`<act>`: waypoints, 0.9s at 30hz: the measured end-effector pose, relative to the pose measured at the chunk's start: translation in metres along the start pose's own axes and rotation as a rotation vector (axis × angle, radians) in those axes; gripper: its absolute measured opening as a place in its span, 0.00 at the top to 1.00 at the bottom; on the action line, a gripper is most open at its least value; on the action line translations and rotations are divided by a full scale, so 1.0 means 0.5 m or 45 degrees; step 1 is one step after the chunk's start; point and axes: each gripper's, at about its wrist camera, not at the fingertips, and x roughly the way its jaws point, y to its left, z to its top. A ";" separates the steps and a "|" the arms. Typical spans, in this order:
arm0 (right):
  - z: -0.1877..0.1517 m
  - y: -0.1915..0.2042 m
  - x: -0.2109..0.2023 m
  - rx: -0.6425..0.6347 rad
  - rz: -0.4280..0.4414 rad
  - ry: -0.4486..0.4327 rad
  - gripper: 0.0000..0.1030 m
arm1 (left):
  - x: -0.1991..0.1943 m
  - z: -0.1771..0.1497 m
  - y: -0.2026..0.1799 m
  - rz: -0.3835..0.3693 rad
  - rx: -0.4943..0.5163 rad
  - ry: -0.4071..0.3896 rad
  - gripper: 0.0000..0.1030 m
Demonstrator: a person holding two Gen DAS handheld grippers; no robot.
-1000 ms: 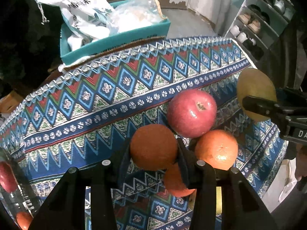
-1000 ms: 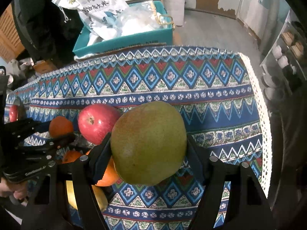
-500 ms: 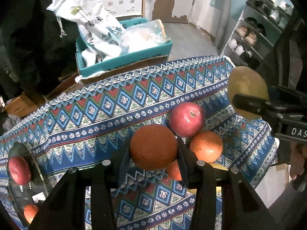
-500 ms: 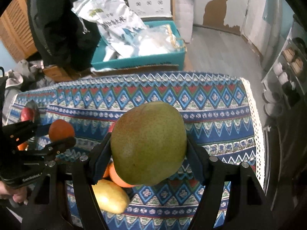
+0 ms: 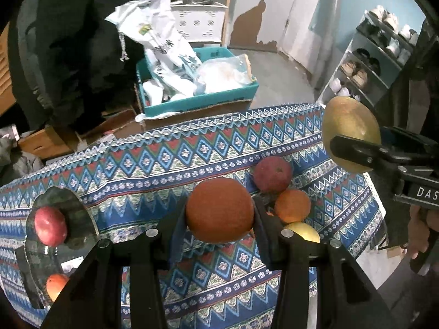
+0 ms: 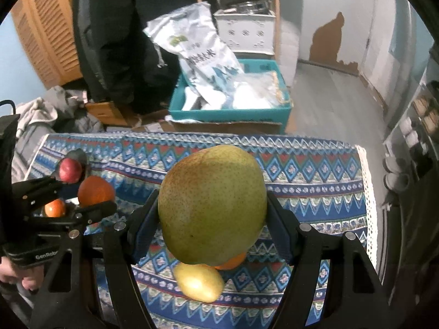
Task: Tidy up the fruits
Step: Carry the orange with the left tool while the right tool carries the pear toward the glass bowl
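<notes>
My left gripper (image 5: 219, 213) is shut on an orange (image 5: 219, 209) and holds it high above the patterned tablecloth (image 5: 164, 164). My right gripper (image 6: 212, 208) is shut on a green pear (image 6: 211, 205), also well above the table; it shows in the left wrist view (image 5: 349, 134) too. On the cloth below lie a red apple (image 5: 272, 174), an orange (image 5: 292, 206) and a yellow fruit (image 5: 303, 231), close together. A glass plate (image 5: 55, 255) at the left holds a red apple (image 5: 50, 226) and an orange (image 5: 56, 285).
A teal box (image 5: 197, 101) with white bags stands on the floor beyond the table's far edge. A shoe rack (image 5: 370, 63) is at the right. Cardboard boxes and a dark-clothed person are at the far left.
Both grippers have risen with their fruit; the table and the fruit pile look smaller and farther below. The glass plate has come more into view.
</notes>
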 end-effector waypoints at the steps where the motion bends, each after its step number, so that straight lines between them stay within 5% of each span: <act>1: 0.002 0.008 -0.004 -0.009 0.003 -0.003 0.30 | -0.010 -0.002 0.006 0.002 -0.004 -0.007 0.56; 27: 0.068 0.209 -0.026 -0.177 0.164 -0.073 0.30 | -0.164 -0.045 0.167 0.060 -0.180 -0.159 0.56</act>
